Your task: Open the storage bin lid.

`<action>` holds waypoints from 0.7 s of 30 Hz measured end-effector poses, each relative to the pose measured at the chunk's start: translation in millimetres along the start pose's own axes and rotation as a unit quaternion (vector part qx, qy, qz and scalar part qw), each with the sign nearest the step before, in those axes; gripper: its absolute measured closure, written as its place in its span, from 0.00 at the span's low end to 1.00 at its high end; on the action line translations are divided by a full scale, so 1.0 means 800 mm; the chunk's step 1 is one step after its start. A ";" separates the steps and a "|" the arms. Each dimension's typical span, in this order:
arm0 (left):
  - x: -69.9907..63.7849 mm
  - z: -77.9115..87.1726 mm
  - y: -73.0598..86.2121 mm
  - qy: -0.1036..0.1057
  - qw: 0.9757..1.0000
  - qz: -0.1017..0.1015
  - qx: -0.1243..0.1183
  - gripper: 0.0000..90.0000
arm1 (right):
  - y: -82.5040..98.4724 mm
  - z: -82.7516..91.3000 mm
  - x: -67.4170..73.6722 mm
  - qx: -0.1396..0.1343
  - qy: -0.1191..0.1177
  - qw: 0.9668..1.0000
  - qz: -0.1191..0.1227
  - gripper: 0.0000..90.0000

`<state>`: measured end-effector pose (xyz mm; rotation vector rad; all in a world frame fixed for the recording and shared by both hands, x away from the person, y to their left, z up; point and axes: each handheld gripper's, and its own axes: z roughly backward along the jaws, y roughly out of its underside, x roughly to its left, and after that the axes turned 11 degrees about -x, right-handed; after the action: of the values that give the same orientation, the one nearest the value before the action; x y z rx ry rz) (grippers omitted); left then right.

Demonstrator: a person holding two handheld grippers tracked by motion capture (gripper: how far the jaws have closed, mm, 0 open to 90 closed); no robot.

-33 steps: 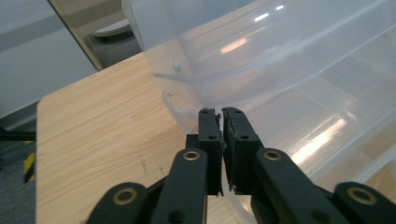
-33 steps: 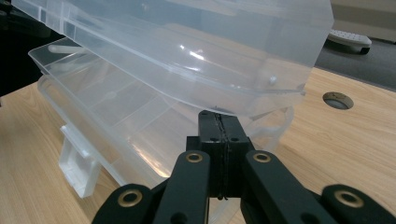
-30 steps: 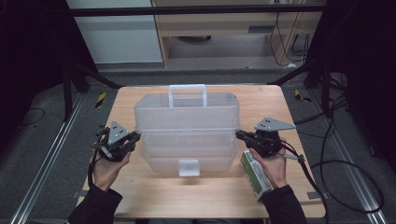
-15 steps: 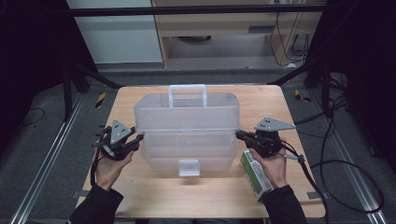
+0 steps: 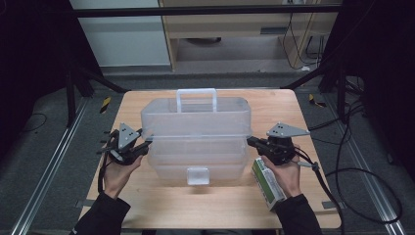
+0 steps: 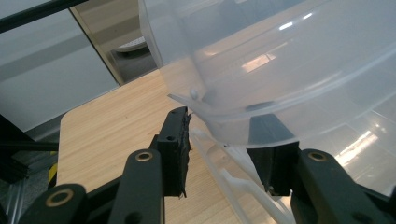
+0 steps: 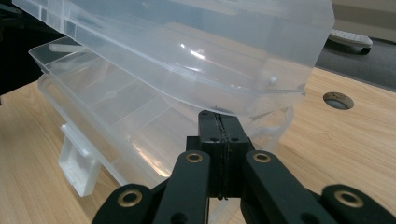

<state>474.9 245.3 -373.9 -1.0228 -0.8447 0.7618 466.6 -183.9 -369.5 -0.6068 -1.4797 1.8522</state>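
From the high view, a clear plastic organizer box (image 5: 195,139) is sitting at the middle of the frame on the wooden table (image 5: 147,196), its carry handle (image 5: 196,98) toward the top and its front latch (image 5: 197,175) toward the bottom. The left gripper (image 5: 139,147) is resting at the box's left end, the right gripper (image 5: 254,143) at its right end. A green-and-white carton (image 5: 266,182) is lying at lower right, just beside the right hand.

In the left gripper view, the jaws have just been opening and are standing partly apart. The lid's curved rim (image 6: 219,116) and the thin hinge arm (image 6: 224,172) are lying between them, with the pad at lower left clear of the plastic.

In the right gripper view, the jaws are pressing flat together at lower centre, holding nothing, their tip sitting just under the raised lid's edge (image 7: 243,109). The compartmented tray (image 7: 116,107) is showing beneath.

The box is looking light, stiff and slick, with thin walls that could flex or crack. The lid rim at both ends, or the handle, seems the safest hold.
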 end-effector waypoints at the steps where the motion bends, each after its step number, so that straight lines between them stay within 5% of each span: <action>1: 0.001 -0.001 0.000 -0.001 1.000 0.003 -0.001 0.64 | 0.000 0.000 0.000 0.000 0.000 1.000 0.000 1.00; 21: -0.001 -0.003 -0.004 -0.020 0.999 0.008 -0.034 0.71 | -0.003 0.001 0.001 -0.006 -0.002 1.000 0.001 1.00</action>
<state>476.9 242.8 -372.1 -1.0786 -0.9035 0.7729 466.0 -183.8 -367.0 -0.6110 -1.4954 1.8485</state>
